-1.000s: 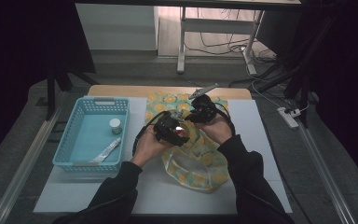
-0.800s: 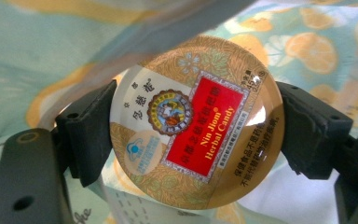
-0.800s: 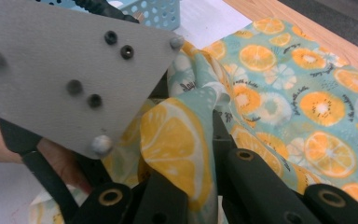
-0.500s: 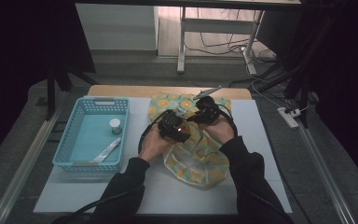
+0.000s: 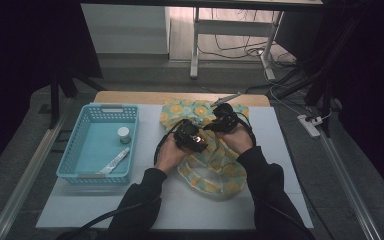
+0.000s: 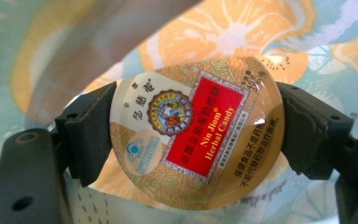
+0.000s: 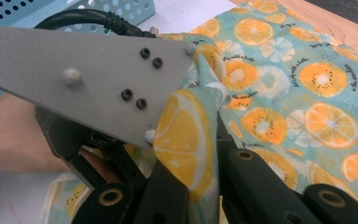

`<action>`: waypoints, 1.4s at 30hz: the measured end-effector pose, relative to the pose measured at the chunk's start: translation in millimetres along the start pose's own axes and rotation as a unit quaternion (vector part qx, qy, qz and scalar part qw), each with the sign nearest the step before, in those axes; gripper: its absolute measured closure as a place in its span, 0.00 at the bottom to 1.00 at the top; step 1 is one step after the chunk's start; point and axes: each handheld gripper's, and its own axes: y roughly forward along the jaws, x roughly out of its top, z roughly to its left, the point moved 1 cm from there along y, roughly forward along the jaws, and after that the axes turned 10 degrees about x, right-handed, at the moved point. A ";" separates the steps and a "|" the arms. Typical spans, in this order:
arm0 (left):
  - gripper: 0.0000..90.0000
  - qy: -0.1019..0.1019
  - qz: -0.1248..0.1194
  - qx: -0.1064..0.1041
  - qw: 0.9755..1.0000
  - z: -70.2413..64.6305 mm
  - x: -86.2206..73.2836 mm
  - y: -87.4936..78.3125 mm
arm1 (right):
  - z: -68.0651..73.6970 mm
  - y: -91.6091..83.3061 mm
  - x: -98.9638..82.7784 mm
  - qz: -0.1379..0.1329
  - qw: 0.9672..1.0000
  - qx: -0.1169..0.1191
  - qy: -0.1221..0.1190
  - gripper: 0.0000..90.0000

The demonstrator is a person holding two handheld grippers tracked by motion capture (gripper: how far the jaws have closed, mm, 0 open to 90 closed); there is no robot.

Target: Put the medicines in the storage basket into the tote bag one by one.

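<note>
At the middle of the white table (image 5: 280, 150), a round tin (image 6: 196, 135) of herbal candy is clamped by its rim between the two black jaws of the left gripper (image 6: 196, 140), one pad pressed against each side of the lid. On the gold lid a red label with the words "Nin Jiom Herbal Candy" is seen, tilted upward to the right in the left gripper view. Behind the tin, the fruit-print cloth bag (image 6: 307, 42) is spread, and a blurred fold of the same fabric is draped across the upper left of that view.

A fold of the bag (image 7: 186, 144), printed with a large orange slice, is pinched between the closed jaws of the right gripper (image 7: 189, 186) and is drawn up from the rest of the fabric. Just left of that fold, the grey three-cornered plate of the left gripper is seen close by in the right gripper view, with a hand below it.

From the high view, both grippers are held close together over the bag (image 5: 215, 170), the left gripper (image 5: 192, 137) slightly nearer than the right gripper (image 5: 220, 120). Well to the left, a light blue basket (image 5: 70, 155) is set on the table, with a small white jar (image 5: 124, 134) and a white tube (image 5: 114, 162) lying inside it.
</note>
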 end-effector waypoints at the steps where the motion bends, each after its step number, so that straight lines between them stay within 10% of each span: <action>1: 0.21 -0.003 0.000 0.002 1.000 -0.5 0.3 0.5 | -0.2 0.1 -0.2 0.000 1.000 -0.001 0.000 0.99; 27: 0.09 0.012 -0.025 -0.067 0.997 -5.1 -12.4 -70.6 | 7.2 -6.0 3.9 -0.025 0.999 0.007 -0.020 0.99; 42: 0.02 0.003 -0.047 -0.072 0.996 -7.8 -33.3 -121.7 | 12.7 -6.1 5.1 -0.021 0.999 0.012 -0.028 0.99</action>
